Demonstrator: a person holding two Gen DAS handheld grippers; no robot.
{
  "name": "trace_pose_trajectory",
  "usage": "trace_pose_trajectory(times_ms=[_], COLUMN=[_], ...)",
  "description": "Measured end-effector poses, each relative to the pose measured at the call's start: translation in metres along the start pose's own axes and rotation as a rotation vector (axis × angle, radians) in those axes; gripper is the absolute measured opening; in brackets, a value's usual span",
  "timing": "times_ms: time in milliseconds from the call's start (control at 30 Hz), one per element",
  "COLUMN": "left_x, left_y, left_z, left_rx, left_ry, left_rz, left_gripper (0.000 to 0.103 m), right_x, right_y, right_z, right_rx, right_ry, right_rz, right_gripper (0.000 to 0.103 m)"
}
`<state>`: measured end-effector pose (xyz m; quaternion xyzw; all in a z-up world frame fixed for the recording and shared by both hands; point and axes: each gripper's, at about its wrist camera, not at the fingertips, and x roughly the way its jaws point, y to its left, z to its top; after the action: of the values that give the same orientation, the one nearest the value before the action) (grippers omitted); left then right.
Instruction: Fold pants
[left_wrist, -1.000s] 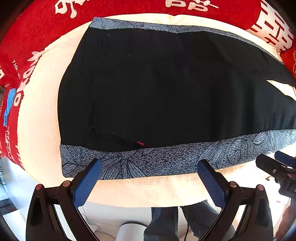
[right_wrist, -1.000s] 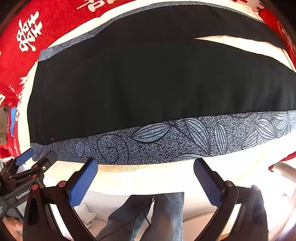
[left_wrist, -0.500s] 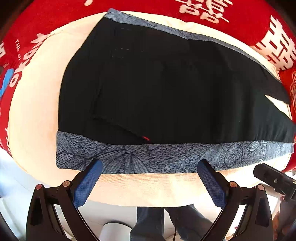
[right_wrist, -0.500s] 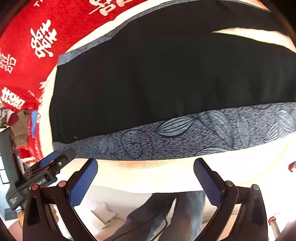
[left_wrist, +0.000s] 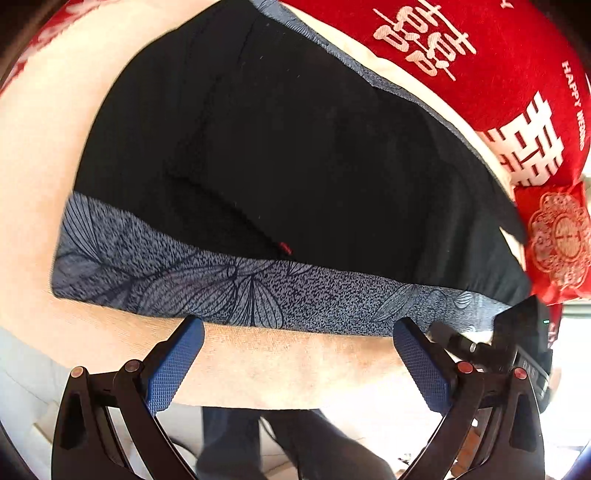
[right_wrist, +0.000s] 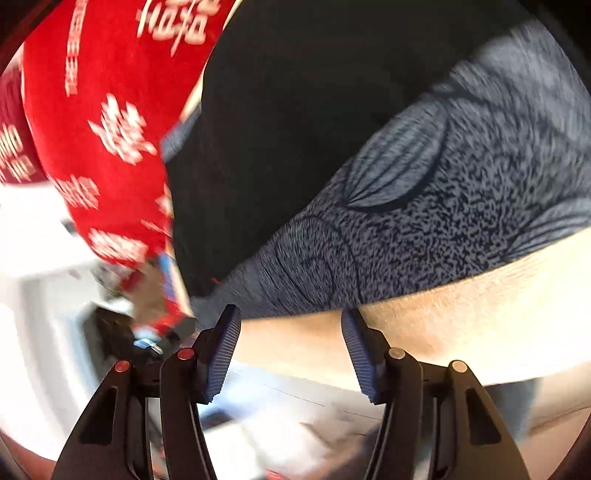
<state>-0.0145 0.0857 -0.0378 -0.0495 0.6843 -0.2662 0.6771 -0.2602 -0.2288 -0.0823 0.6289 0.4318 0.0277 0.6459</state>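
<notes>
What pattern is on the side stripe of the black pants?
Speckled blue-grey side stripe with dark outlined leaves; sharpest in the left wrist view.

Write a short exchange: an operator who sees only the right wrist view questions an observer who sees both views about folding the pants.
Operator: Is the other gripper open?
Observer: Yes. The left gripper is open and empty, with its pads wide apart. It sits just short of the patterned band of the pants.
Operator: Is anything beside the pants' far end?
Observer: A small red pouch with a white emblem lies there, at the right of the left wrist view.
</notes>
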Motion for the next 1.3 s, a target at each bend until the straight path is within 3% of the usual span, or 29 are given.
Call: trace_pose_trajectory(times_ms=[33, 100, 167, 267, 433, 467, 533, 600, 633, 667, 733, 833, 867, 933, 1033, 1200, 1300], left_x=[0.003, 0.008, 0.011, 0.016, 0.011, 0.01, 0.012, 0.009, 0.008, 0.007, 0.006, 0.005, 0.004, 0.001, -0.011, -0.041, -0.054], left_y=[0.002, 0.006, 0.009, 0.012, 0.02, 0.024, 0.028, 0.021, 0.018, 0.02, 0.023, 0.033, 0.035, 0.037, 0.029, -0.004, -0.028], left_z=[0.001, -0.001, -0.002, 0.003, 0.018, 0.022, 0.029, 0.032, 0.032, 0.031, 0.031, 0.033, 0.034, 0.033, 0.034, 0.054, 0.083], left_rx=[-0.008, -0.02, -0.048, -0.124, -0.232, -0.257, -0.277, -0.217, -0.157, -0.127, -0.14, -0.178, -0.185, -0.184, -0.173, -0.165, -0.155], left_ry=[0.005, 0.012, 0.02, 0.023, -0.058, -0.075, -0.055, -0.048, -0.044, -0.047, -0.039, -0.027, -0.028, -0.03, -0.034, -0.095, -0.148], left_rz=[-0.007, -0.006, -0.015, -0.058, -0.103, -0.09, -0.05, 0.015, 0.065, 0.078, 0.05, 0.01, 0.003, -0.004, 0.031, 0.055, 0.071], left_gripper=[0.103, 0.103, 0.103, 0.103, 0.101, 0.088, 0.079, 0.061, 0.046, 0.04, 0.038, 0.031, 0.026, 0.024, 0.024, 0.024, 0.024], right_x=[0.0, 0.002, 0.001, -0.009, -0.02, -0.021, -0.018, -0.015, -0.017, -0.02, -0.028, -0.035, -0.035, -0.041, -0.053, -0.072, -0.079], right_y=[-0.002, -0.007, -0.007, 0.013, 0.038, 0.036, 0.035, 0.028, 0.021, 0.015, 0.003, -0.01, -0.013, -0.012, 0.016, 0.066, 0.094], right_z=[0.001, 0.004, 0.006, 0.01, 0.014, 0.014, 0.016, 0.018, 0.019, 0.02, 0.022, 0.025, 0.026, 0.026, 0.031, 0.076, 0.11], right_rx=[0.024, 0.095, 0.129, 0.11, 0.041, 0.033, 0.016, 0.029, 0.04, 0.048, 0.074, 0.151, 0.178, 0.198, 0.107, -0.011, -0.075], right_ry=[-0.008, -0.035, -0.049, -0.073, -0.046, -0.038, -0.019, -0.004, -0.01, -0.023, -0.065, -0.11, -0.118, -0.134, -0.12, -0.062, -0.032], right_rz=[0.032, 0.11, 0.144, 0.209, 0.199, 0.186, 0.14, 0.098, 0.08, 0.062, 0.046, 0.121, 0.138, 0.123, 0.079, 0.037, 0.037], right_gripper=[0.061, 0.05, 0.005, 0.005, 0.005, 0.006, 0.009, 0.009, 0.01, 0.011, 0.014, 0.015, 0.01, 0.004, 0.004, 0.004, 0.004])
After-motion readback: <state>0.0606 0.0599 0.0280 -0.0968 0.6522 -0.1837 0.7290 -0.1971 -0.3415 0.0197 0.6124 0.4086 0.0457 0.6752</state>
